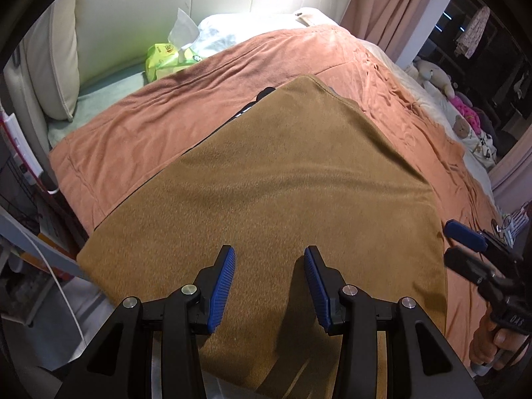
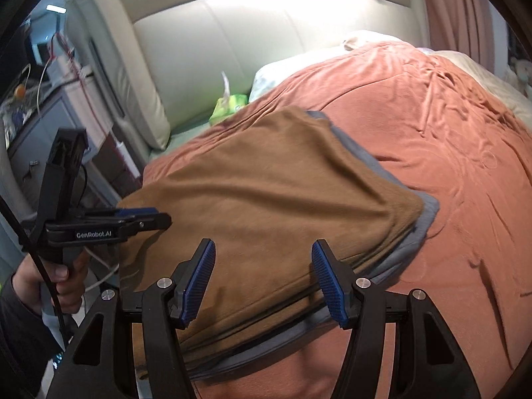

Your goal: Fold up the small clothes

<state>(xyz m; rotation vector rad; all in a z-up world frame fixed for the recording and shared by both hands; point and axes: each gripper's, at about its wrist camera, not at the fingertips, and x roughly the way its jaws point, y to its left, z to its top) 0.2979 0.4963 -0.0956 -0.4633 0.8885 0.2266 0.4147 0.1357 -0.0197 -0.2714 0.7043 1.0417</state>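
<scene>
Left tool (image 1: 269, 262): jaws parted, nothing between the pads, hovering over the near part of the brown garment.
Right tool (image 2: 262, 259): jaws parted wide and empty, over the garment's near edge.
Brown garment (image 1: 282, 193): folded flat on the bed, just ahead of and beneath both tools.
Grey garment (image 2: 399, 242): lies under the brown one, its edge peeking out to the right tool's right.
Orange blanket (image 1: 139, 126): covers the bed beneath the clothes.
Wipes pack (image 1: 166, 60): well beyond the left tool, by the headboard.
</scene>
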